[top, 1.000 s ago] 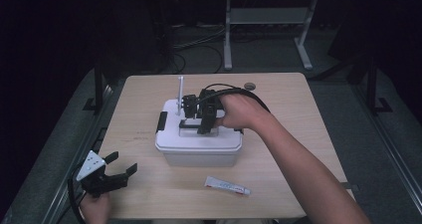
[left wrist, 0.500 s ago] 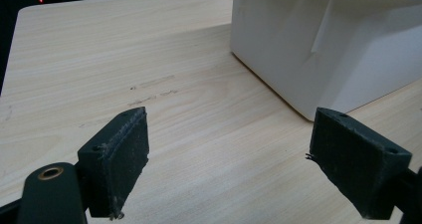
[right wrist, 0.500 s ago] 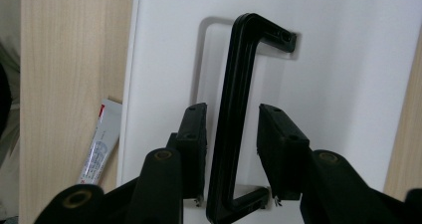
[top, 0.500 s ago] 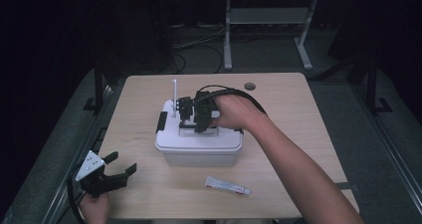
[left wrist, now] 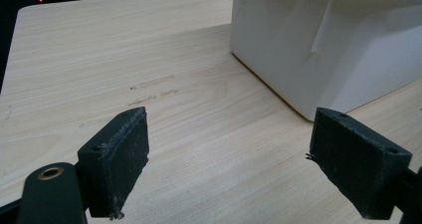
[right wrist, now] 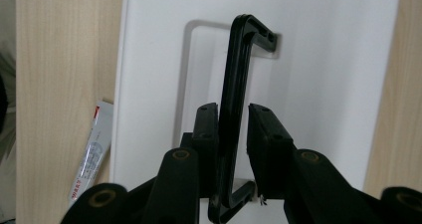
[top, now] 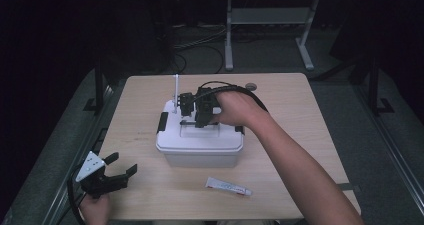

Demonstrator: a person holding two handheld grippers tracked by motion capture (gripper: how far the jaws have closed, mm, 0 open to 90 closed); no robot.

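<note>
Two grippers: one held in each hand over a light wooden table.
Right gripper: over the lid of a white box in the high view; in the right gripper view its point sits at.
Right jaws: closed on the black handle of the lid, one pad on each side of the bar, which runs up between them and beyond their tips.
Handle: raised off the lid's recess, its far end bent over to the right of the jaws.
Left gripper: near the table's front left corner, well apart from the box.
Left jaws: spread wide with nothing between them; bare tabletop lies between and ahead of the pads.
Box from the left jaws: ahead and to the right, its corner near the right-hand jaw.
Tube: small and white, flat on the table just in front of the box; left of the right jaws in the right gripper view.
Clips: black latch on the box's left end.
White stick: standing upright behind the box's far left corner.
</note>
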